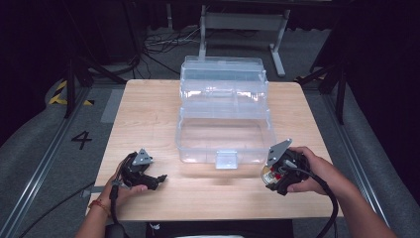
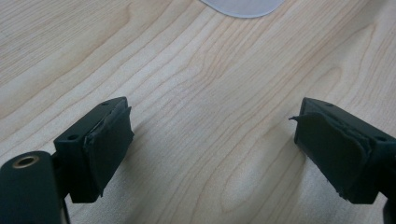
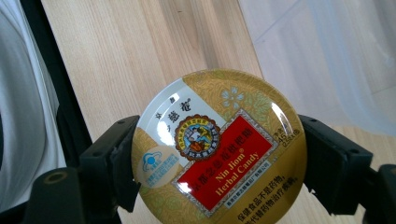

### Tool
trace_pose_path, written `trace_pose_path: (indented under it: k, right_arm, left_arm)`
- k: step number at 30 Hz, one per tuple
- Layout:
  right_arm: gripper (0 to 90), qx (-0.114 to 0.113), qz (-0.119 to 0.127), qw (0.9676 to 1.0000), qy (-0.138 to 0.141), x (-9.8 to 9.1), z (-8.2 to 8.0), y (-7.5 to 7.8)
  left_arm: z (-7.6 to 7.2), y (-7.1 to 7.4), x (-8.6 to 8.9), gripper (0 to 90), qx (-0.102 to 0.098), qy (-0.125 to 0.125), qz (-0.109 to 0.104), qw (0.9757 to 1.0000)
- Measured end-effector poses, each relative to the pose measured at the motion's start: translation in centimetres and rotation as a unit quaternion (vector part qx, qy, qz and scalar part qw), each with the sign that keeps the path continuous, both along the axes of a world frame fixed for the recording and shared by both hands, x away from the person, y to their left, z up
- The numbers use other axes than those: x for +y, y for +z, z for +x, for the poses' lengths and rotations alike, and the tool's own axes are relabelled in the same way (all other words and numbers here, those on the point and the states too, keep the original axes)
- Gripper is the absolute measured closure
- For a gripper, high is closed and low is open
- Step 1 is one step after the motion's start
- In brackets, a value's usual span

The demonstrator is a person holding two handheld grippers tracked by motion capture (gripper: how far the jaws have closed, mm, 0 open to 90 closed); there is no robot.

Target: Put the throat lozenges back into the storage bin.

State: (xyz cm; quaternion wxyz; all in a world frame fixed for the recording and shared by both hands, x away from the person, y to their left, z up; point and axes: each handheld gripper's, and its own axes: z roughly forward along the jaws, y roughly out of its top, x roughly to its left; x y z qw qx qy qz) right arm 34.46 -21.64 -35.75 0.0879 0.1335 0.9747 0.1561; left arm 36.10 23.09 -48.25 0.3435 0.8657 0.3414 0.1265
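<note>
Pale wood formed the table [image 1: 148, 114], at whose centre a clear plastic storage box [image 1: 225, 141] had been set with its lid swung back toward twelve o'clock, so that the empty tray lay open to the person seated at six o'clock. A latch tab [image 1: 226, 159] hung from the box's near wall.

A round gold and red candy tin [image 3: 219, 149] was pinched across its rim by the right gripper [image 1: 277, 173], at about four o'clock from the box's centre and just beside the near right corner. The tin was held by its edges, lid toward the gripper's camera, likely so that it could be carried flat over the wall and lowered into the tray.

The left gripper [image 2: 210, 140] was rested near the table's front edge, at about eight o'clock, well apart from the box. Its jaws were spread wide with only bare wood between them, apparently kept clear of the right hand's work.
</note>
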Motion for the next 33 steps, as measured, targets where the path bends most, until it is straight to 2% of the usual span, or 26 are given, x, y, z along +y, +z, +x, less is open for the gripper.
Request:
trace_pose_path:
  k: [2,8,14,18,25,26,33]
  right_arm:
    - [20.3,0.001,0.005,1.0000,0.000,-0.1,0.1,0.6]
    - [20.3,-0.005,-0.001,1.0000,-0.001,-0.3,0.9,2.0]
    - [20.2,-0.016,0.016,0.9997,-0.007,-0.5,2.0,3.5]
    - [20.3,-0.025,0.008,0.9996,-0.006,-0.5,2.4,4.0]
    - [20.3,-0.033,0.017,0.9992,-0.013,-0.2,3.4,4.3]
    - [20.3,-0.037,0.009,0.9992,-0.015,0.0,3.7,4.2]
    - [20.3,-0.046,-0.003,0.9988,-0.014,0.8,4.7,4.5]
  left_arm:
    - [0.0,0.0,0.0,11.5,0.000,0.000,0.000,1.0000]
    - [0.0,0.0,0.0,11.5,0.000,0.000,0.000,1.0000]
    - [0.1,0.0,0.0,11.1,0.000,-0.001,0.002,1.0000]
    - [0.1,0.0,0.0,10.9,0.000,-0.002,0.002,1.0000]
    - [0.1,0.0,0.0,10.9,0.000,0.000,0.002,1.0000]
    - [0.1,0.0,0.0,10.9,0.000,0.000,0.002,1.0000]
    - [0.1,0.0,0.0,10.9,0.000,0.002,0.002,1.0000]
